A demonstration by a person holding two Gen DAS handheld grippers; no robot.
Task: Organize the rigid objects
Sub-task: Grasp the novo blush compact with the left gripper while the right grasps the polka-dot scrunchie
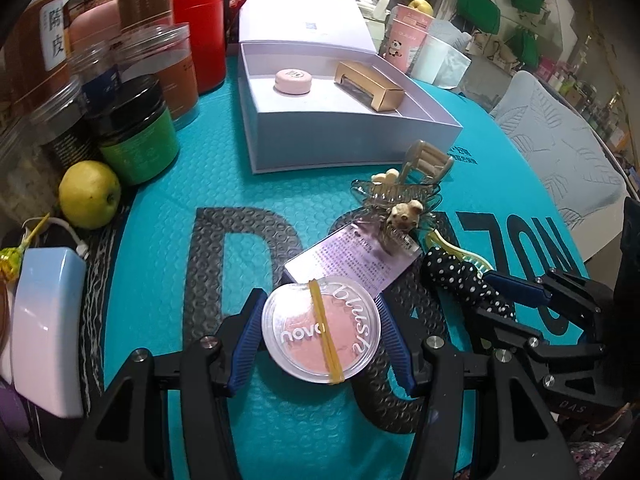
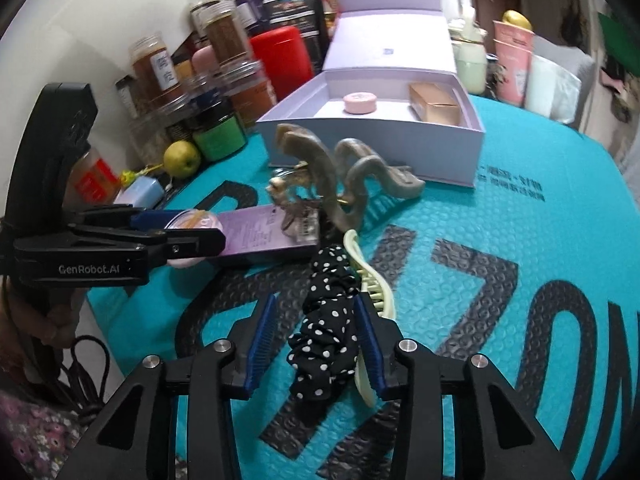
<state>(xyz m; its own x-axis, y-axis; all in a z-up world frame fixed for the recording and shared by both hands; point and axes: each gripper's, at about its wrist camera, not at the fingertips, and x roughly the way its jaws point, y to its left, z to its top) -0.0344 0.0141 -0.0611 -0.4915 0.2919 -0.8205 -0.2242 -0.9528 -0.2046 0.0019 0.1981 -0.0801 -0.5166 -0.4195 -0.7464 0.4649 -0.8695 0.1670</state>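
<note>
My left gripper [image 1: 320,340] is shut on a round clear blush compact [image 1: 320,334] with a yellow rubber band across it, just above the teal mat [image 1: 168,248]. In the right wrist view, my right gripper [image 2: 316,340] straddles a black polka-dot scrunchie [image 2: 324,332] and a pale green comb clip [image 2: 372,292]. Its right pad touches them, while its left pad stands clear, so it is open. An open lilac box [image 1: 352,136] at the back holds a pink round tin [image 1: 293,80] and a gold box [image 1: 370,86]. The left gripper [image 2: 192,232] appears from the side with the compact.
A beige claw clip [image 2: 320,168], a bear hair clip [image 1: 406,214] and a purple card [image 1: 352,264] lie between the grippers and the box. Jars [image 1: 136,128], a red canister [image 1: 200,36] and a yellow apple [image 1: 90,194] crowd the left side. Cups [image 1: 408,36] stand at the back right.
</note>
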